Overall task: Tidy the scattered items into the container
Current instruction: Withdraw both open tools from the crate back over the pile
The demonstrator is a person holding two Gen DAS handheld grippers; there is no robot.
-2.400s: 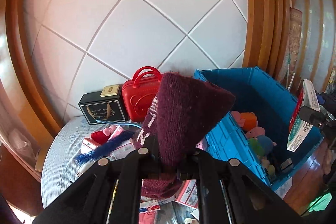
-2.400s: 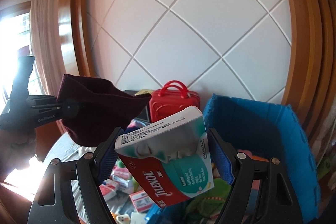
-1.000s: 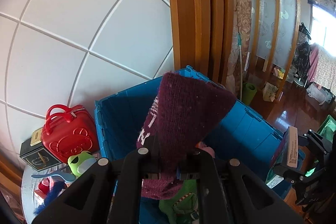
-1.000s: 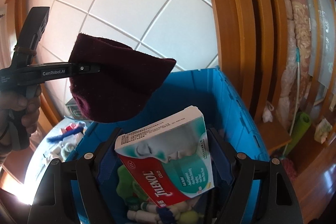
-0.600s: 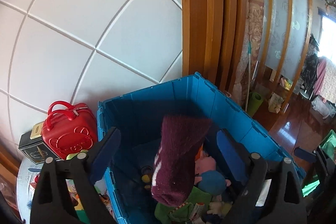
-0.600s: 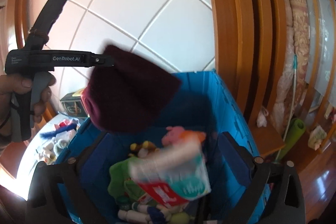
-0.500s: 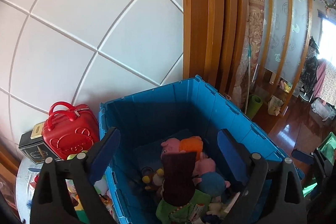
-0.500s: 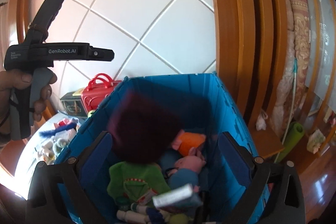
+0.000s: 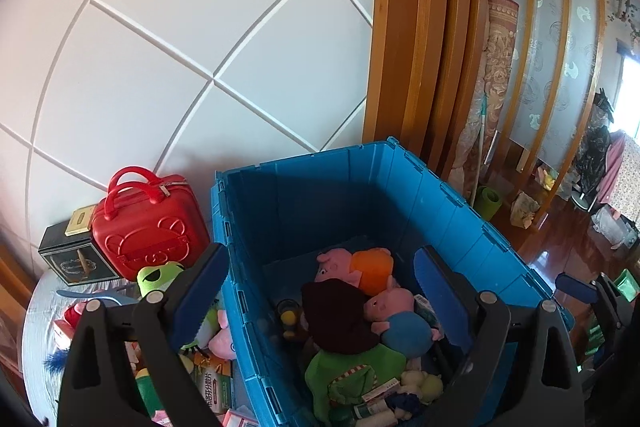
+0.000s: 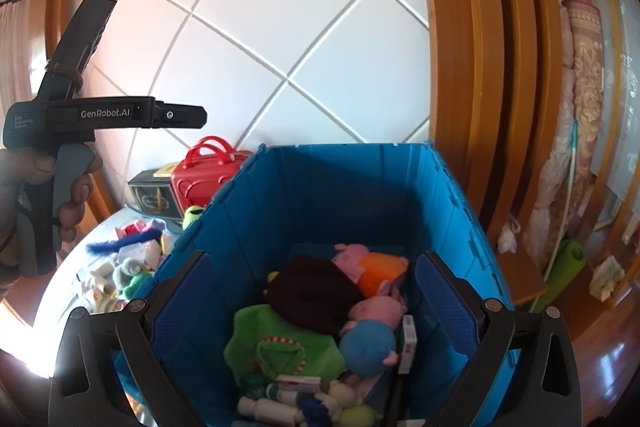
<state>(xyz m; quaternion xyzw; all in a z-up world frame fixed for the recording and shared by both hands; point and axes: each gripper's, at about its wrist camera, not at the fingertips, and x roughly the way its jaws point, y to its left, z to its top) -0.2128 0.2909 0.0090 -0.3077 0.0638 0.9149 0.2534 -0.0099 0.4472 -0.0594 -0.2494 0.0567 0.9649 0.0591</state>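
Blue plastic crate holds the dark maroon knit hat on the plush pile; my left tongs and right tongs both hang spread, empty, above it.

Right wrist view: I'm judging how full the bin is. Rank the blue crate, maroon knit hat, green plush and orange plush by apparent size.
1. Blue crate, far the largest.
2-3. Green plush and maroon knit hat: look alike, and the plush lies nearer the camera, so unranked.
4. Orange plush, smallest, partly hidden.
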